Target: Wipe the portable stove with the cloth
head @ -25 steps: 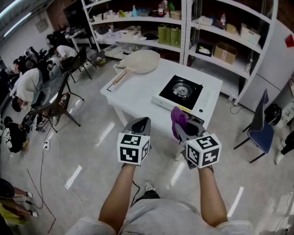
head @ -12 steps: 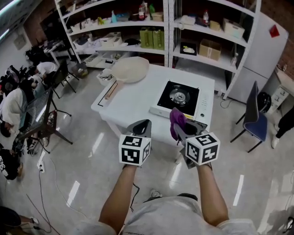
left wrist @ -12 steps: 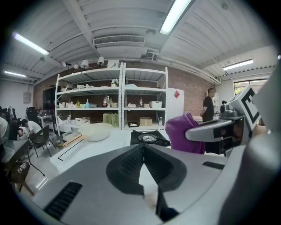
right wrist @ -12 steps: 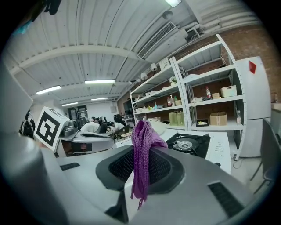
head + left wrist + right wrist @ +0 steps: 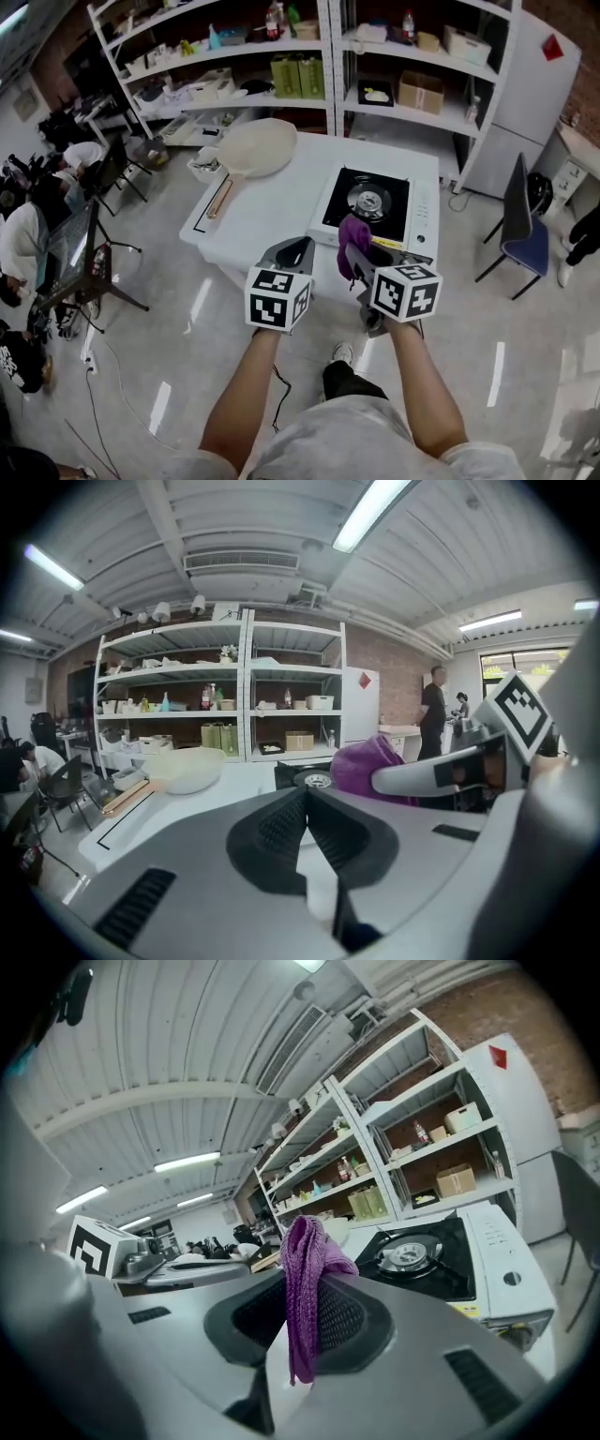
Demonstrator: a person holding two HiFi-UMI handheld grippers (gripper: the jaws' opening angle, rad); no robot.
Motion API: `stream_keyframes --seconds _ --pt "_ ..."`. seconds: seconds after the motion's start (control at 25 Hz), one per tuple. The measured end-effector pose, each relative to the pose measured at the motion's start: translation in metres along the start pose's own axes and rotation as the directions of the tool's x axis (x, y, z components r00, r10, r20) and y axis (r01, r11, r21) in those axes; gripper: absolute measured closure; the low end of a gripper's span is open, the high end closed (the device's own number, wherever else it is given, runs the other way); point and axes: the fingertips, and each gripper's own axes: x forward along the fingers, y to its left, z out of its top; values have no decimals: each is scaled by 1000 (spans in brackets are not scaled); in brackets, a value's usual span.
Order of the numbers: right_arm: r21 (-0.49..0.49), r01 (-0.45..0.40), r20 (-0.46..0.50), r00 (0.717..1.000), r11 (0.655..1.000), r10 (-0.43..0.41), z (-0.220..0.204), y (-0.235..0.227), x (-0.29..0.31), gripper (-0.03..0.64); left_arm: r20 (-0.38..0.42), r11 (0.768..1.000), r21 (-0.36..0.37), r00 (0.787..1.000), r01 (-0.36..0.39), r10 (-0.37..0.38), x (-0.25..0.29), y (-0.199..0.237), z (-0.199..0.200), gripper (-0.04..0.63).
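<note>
White shelving (image 5: 319, 56) is lining the far wall of a workroom with a glossy floor, and a white table (image 5: 272, 211) is standing in front of it. The portable stove (image 5: 370, 199), white-bodied with a black top and a round burner, is sitting at the table's right end, close to the near edge. A pale round pan (image 5: 255, 148) with a wooden handle is lying at the table's far left corner, well apart from the stove.

The person is holding both grippers out over the near side of the table, with the forearms showing below them. The left gripper (image 5: 305, 794) is hovering level with its jaws pressed together and nothing between them. The right gripper (image 5: 359, 265) is pinching the purple cloth (image 5: 305, 1288). The cloth is bunching above the jaw tips and hanging down in front of them. In the right gripper view the cloth is sitting clear of the stove, which is lying just ahead and to the right. In the head view the cloth is overlapping the stove's near edge.

A blue chair (image 5: 520, 244) is standing on the floor to the right of the table, and a white refrigerator (image 5: 530, 84) is standing beside the shelving. Several people (image 5: 28, 244) are sitting at the left edge of the room.
</note>
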Motion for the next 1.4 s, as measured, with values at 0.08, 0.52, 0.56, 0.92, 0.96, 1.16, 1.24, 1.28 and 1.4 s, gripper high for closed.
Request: stream_keyframes --seconds 0.08,0.52,0.56,0.92,0.96,1.16,1.24,1.28,1.4 --pt "52 -2 19 1000 999 1 -1 -5 15 552 -5 1000 5 1000 8 -8 12 8 0 591" --pt "252 41 44 998 967 -54 -9 -46 69 552 -29 998 33 998 57 -56 80 48 17 591" --pt "266 42 43 998 963 -55 -9 -49 73 552 -30 997 35 998 62 -61 86 50 18 591" --pt "342 45 38 997 938 -61 -15 -60 102 552 -49 992 58 993 114 -111 133 60 29 591" --pt "344 45 36 997 938 -61 -15 -62 105 552 -49 991 61 992 117 -114 139 61 30 591" --pt "344 61 27 997 937 -75 -19 -68 115 553 -53 988 70 990 136 -132 157 65 35 591" --pt "336 71 23 996 939 -84 -20 -69 116 552 -60 986 74 988 148 -144 161 64 34 591" --pt "332 77 22 996 940 -89 -20 -70 116 554 -63 985 76 987 155 -150 164 63 34 591" --pt "316 97 16 994 944 -108 -19 -73 116 554 -61 981 79 983 175 -171 170 61 37 592"
